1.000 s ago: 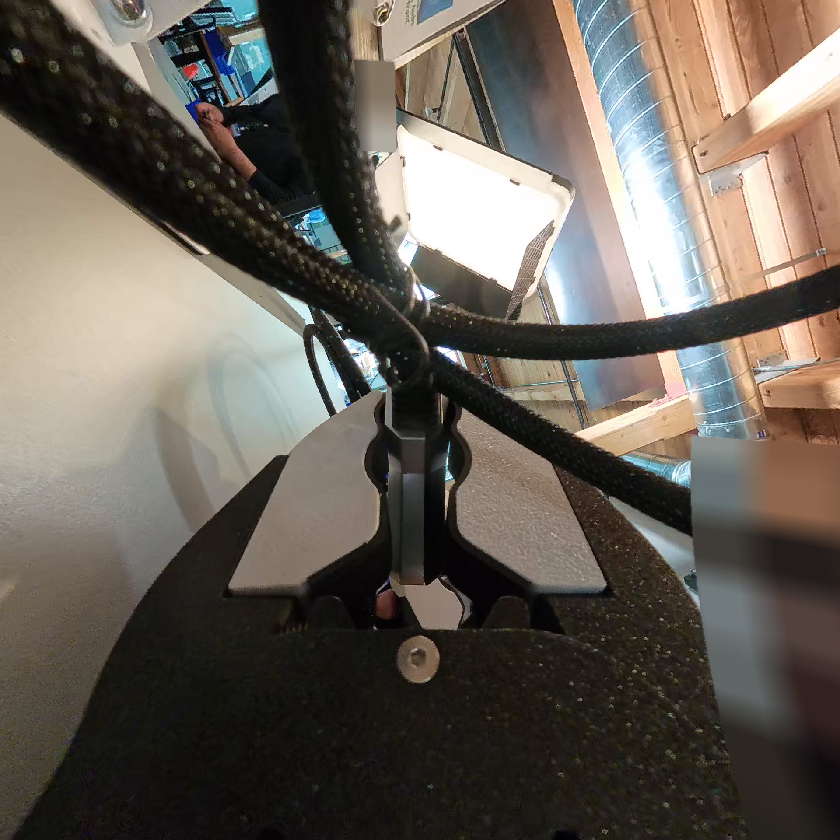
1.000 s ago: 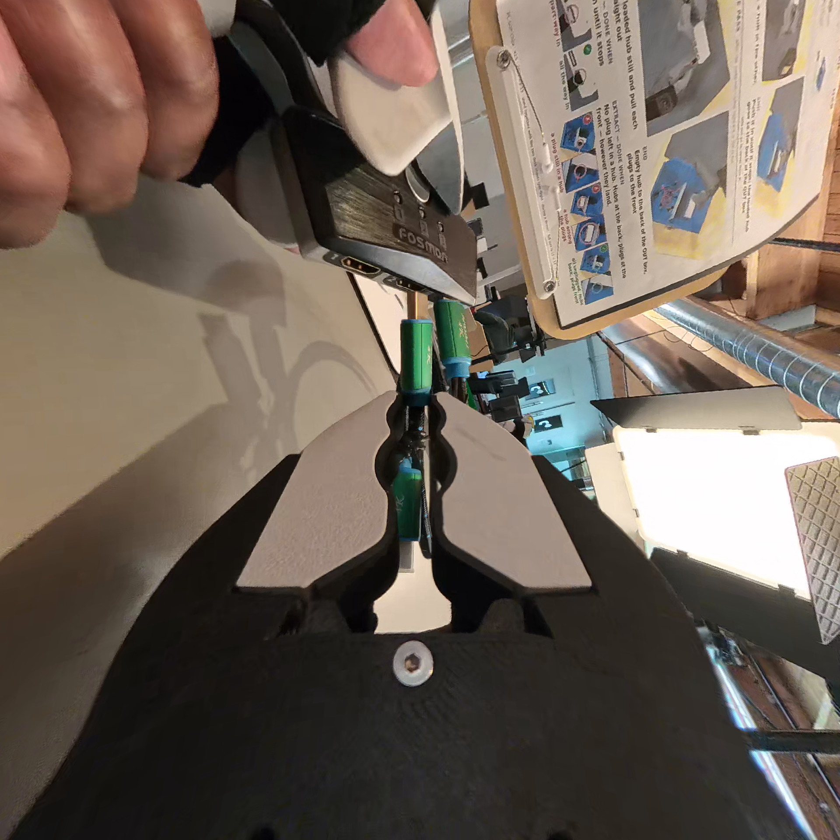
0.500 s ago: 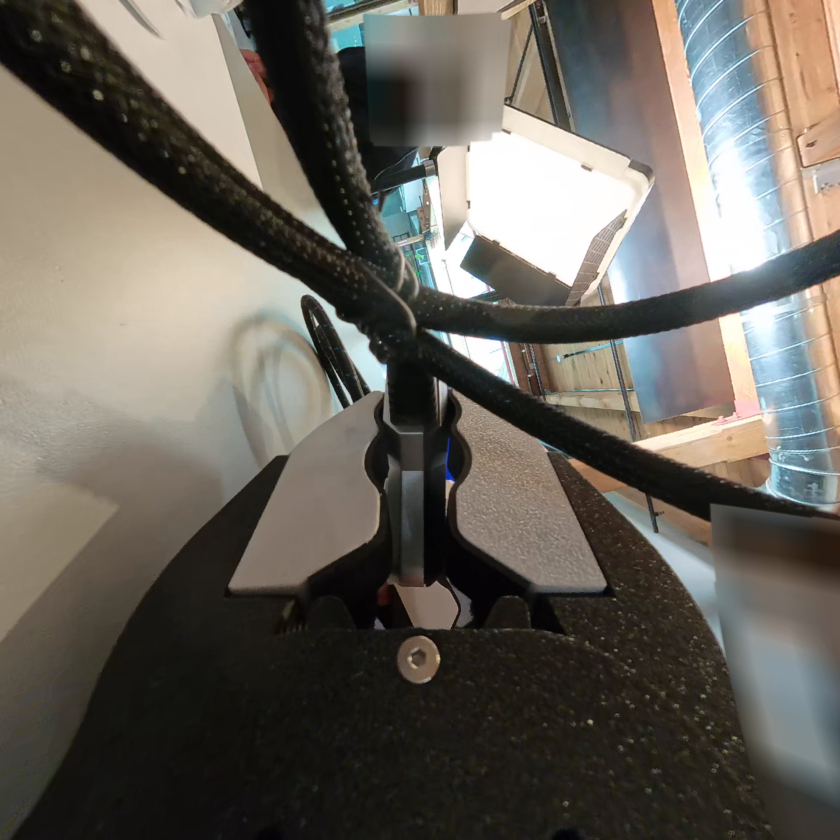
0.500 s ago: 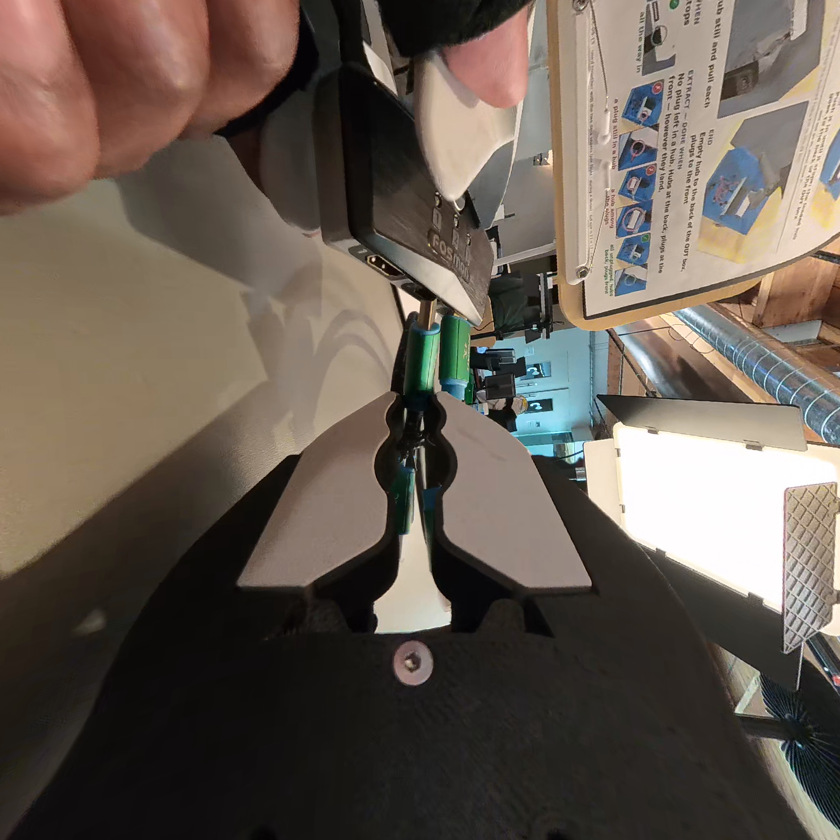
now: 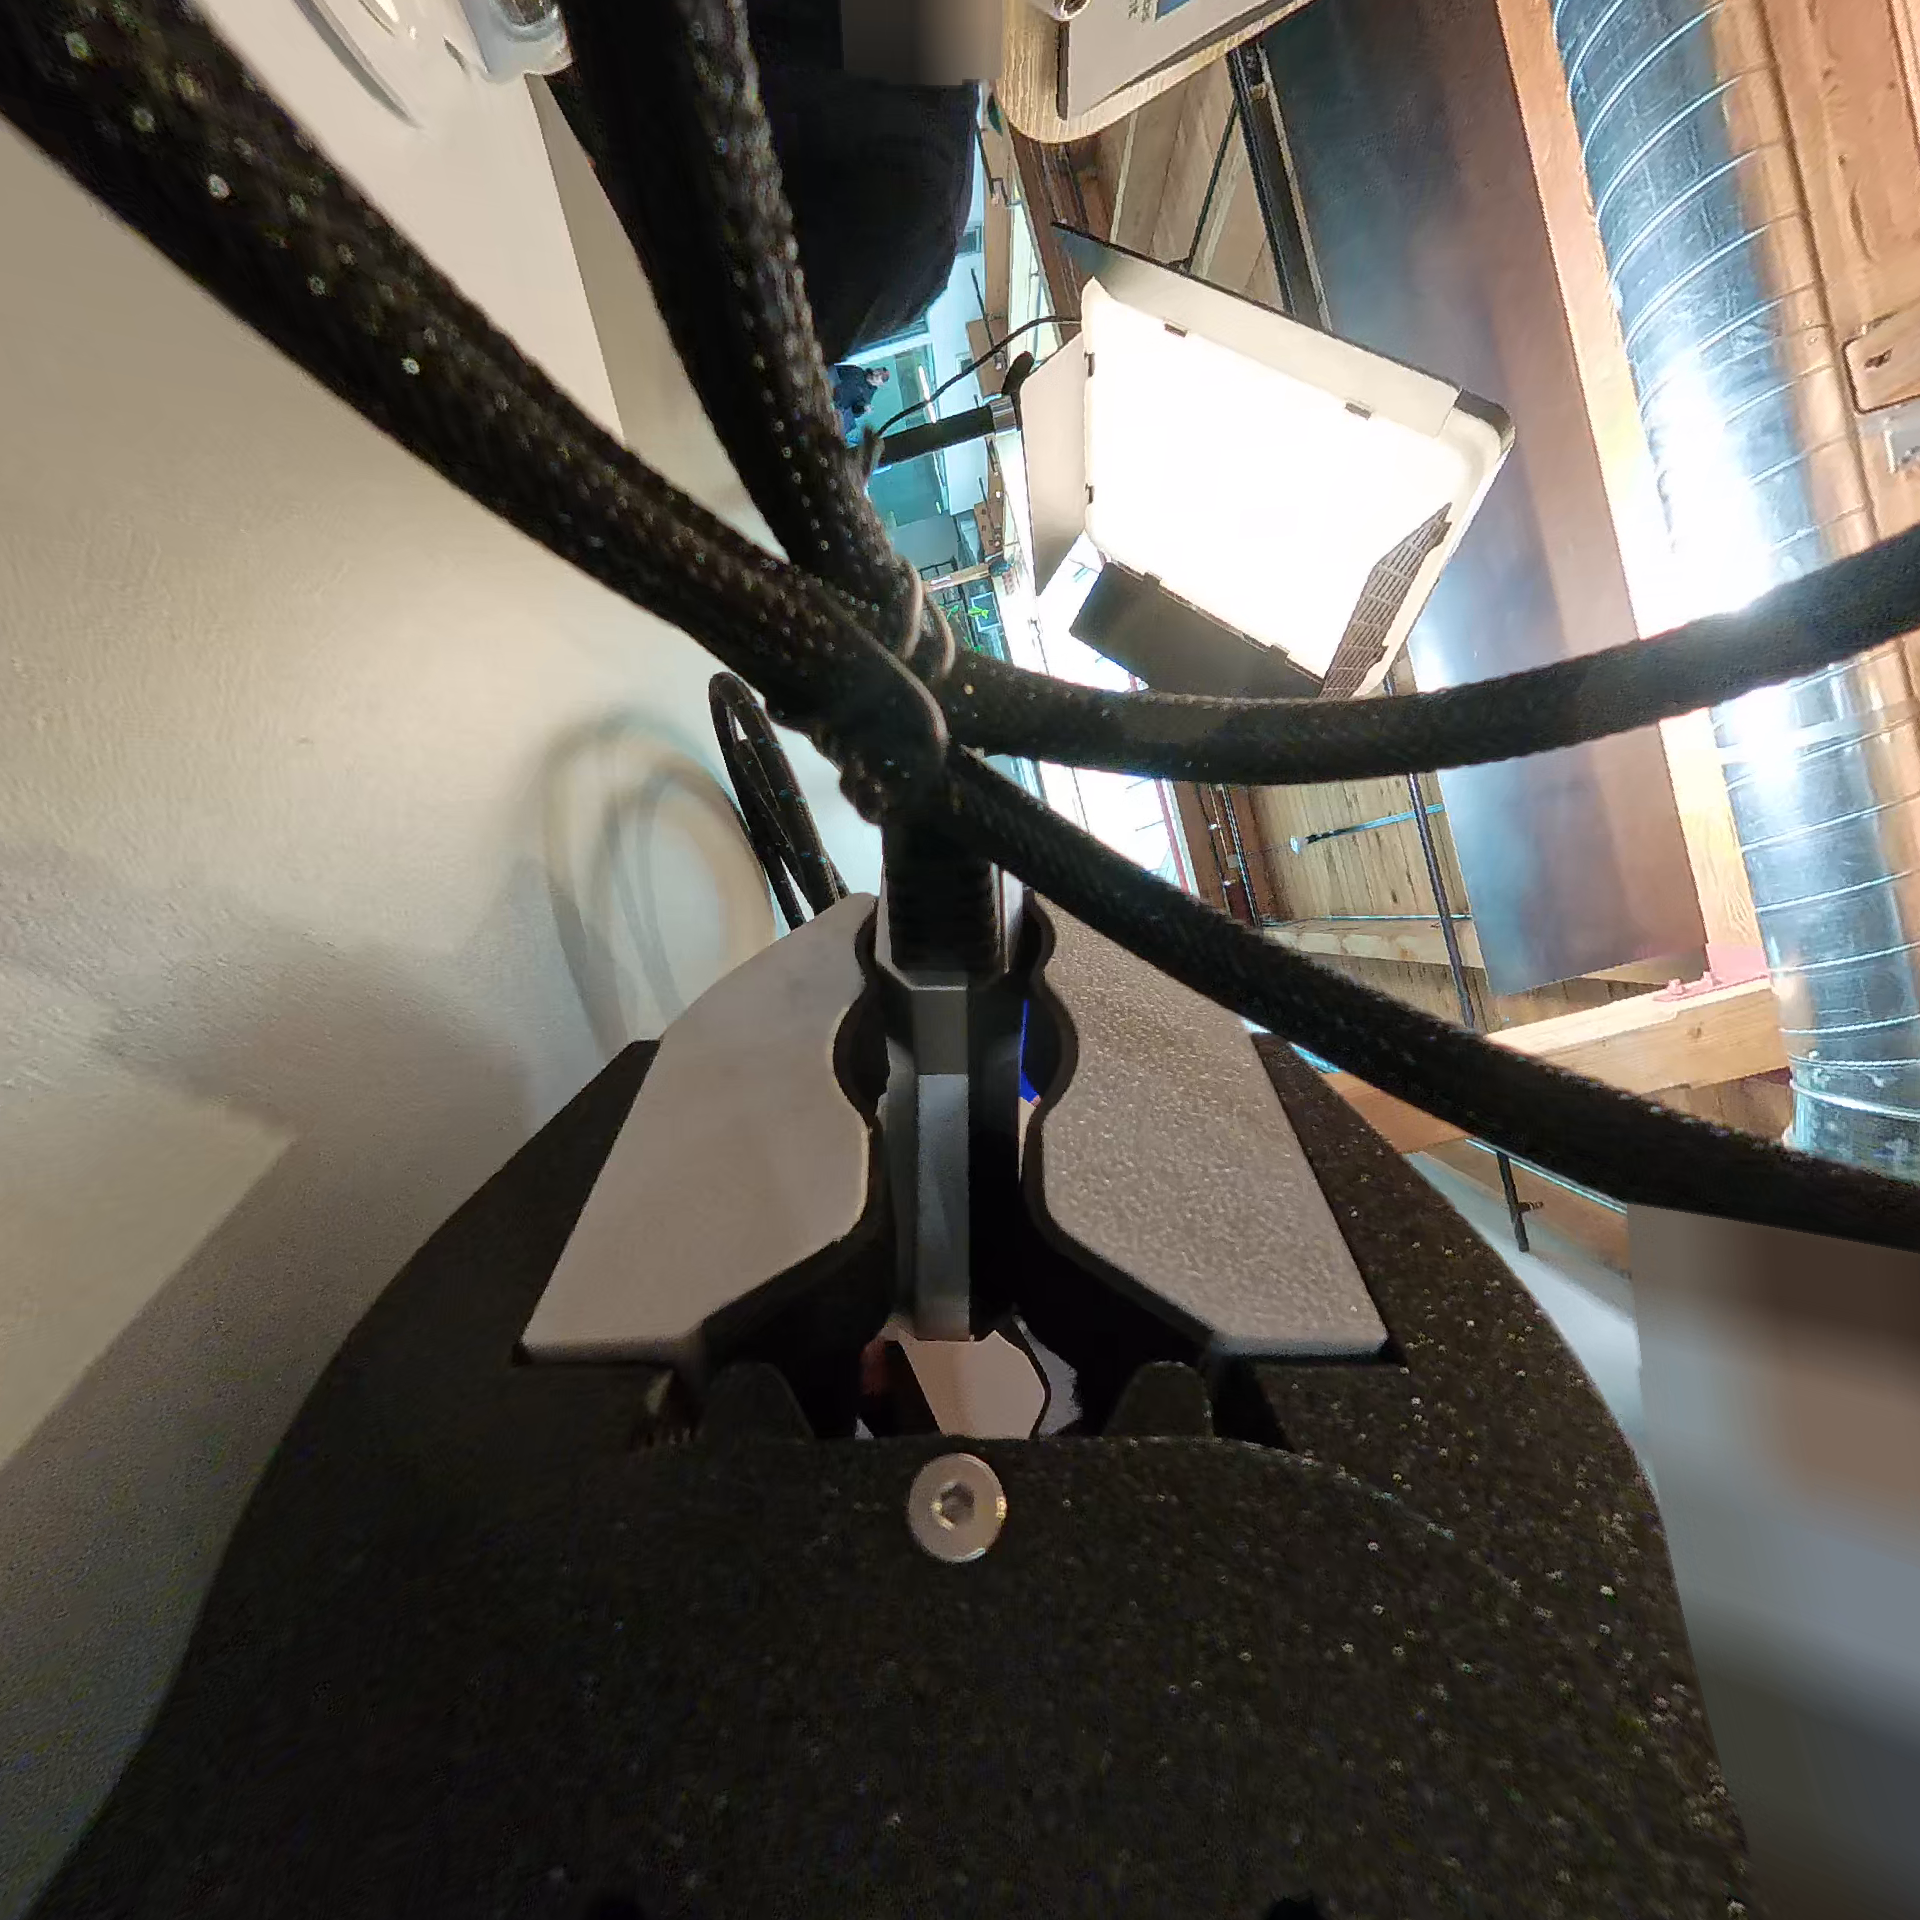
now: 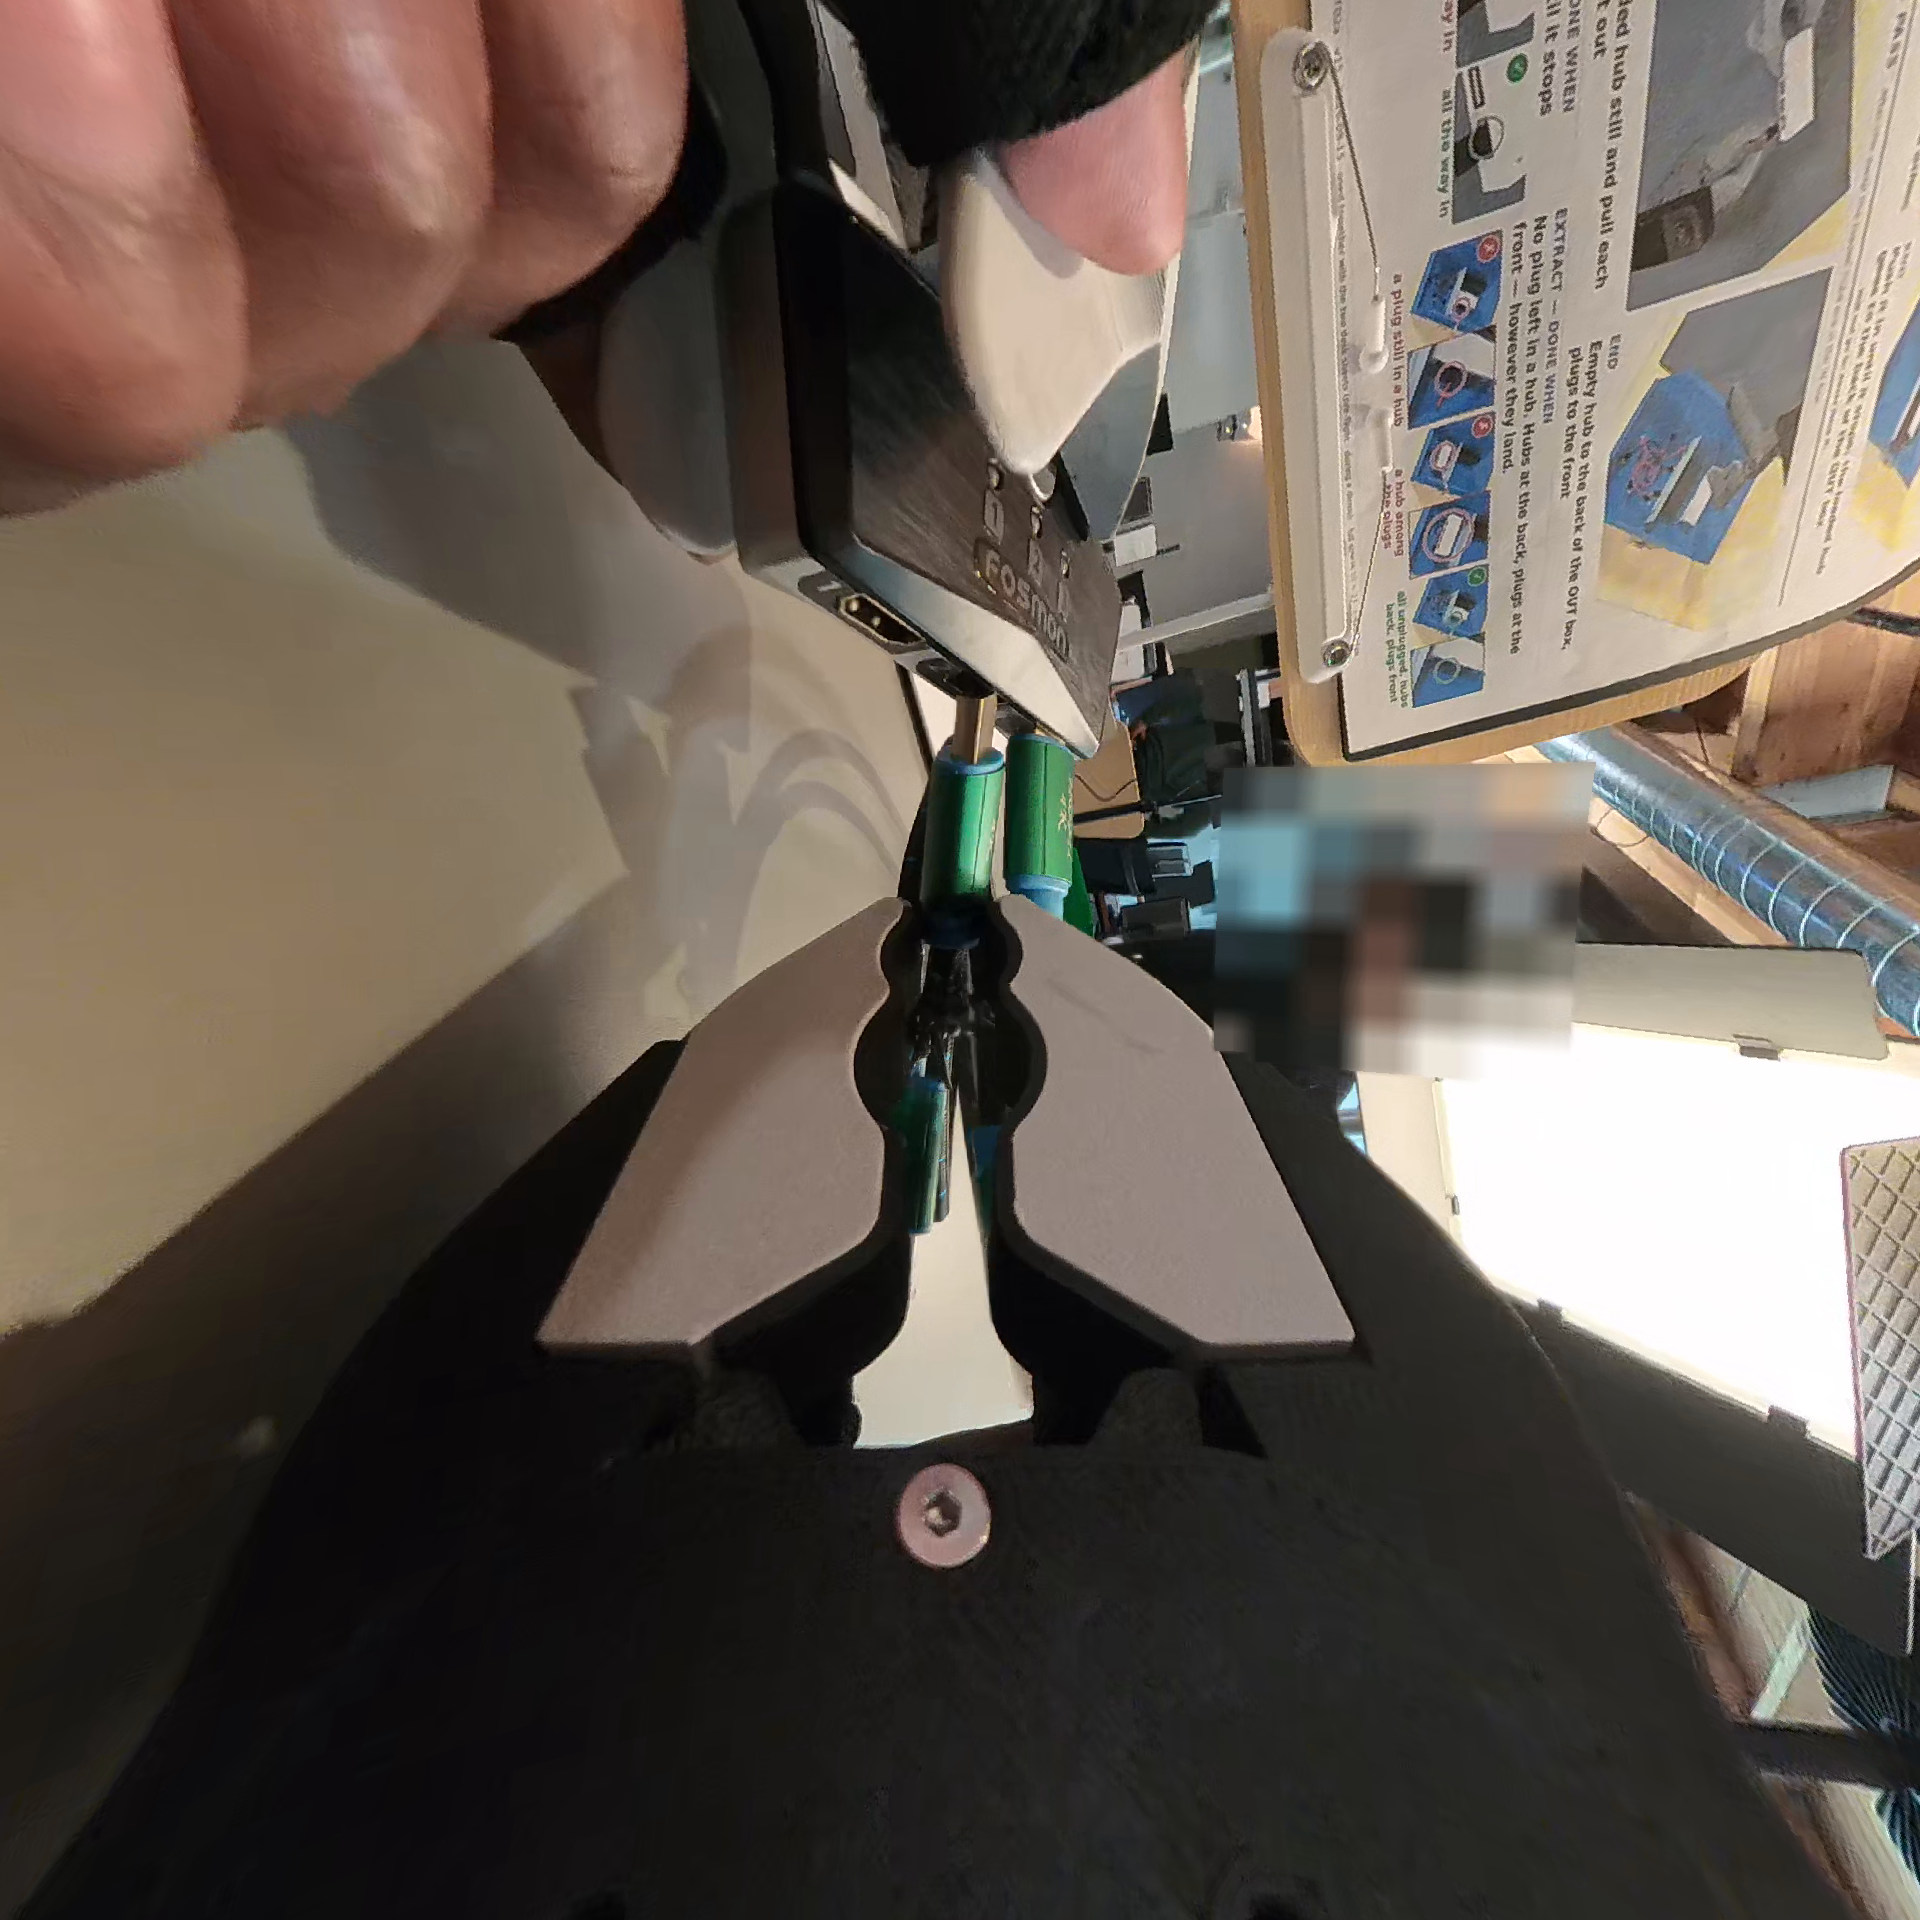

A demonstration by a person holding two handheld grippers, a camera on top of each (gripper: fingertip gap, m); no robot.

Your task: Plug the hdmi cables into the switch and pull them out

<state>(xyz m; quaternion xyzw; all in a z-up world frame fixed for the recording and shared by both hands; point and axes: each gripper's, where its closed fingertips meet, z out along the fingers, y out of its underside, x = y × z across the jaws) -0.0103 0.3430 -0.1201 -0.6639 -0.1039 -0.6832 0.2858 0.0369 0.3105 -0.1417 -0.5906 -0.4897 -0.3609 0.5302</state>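
So the left gripper [image 5: 940, 935] has its grey fingers [image 5: 748, 1122] clamped narrow on a flat dark grey metal hub box [image 5: 940, 1122], held edge-on right between the pads, both pads pressed against its sides. A thick black braided cable [image 5: 935, 883] comes out of the far end of that box and runs into a knot of black braided cords [image 5: 582, 436] crossing the whole view. Behind them is a bright lit panel lamp [image 5: 1236, 499] and a silver ribbed duct [image 5: 1745, 520] along wooden wall boards. In the right wrist view you see that same box from the other side: a hand [image 6: 312, 208] on the other gripper, whose pale fingers [image 6: 1029, 312] pinch the brushed dark box. The right gripper [image 6: 951, 914] is closed narrow on the blue neck of a green cylindrical plug [image 6: 961, 831], with its metal tip sitting just at a port on the box's lower edge. A second green plug [image 6: 1039, 821] is beside it, against the box's edge. A white desk surface [image 6: 312, 831] fills the left side, and a clipboard with a printed instruction sheet [image 6: 1558, 364] hangs top right.
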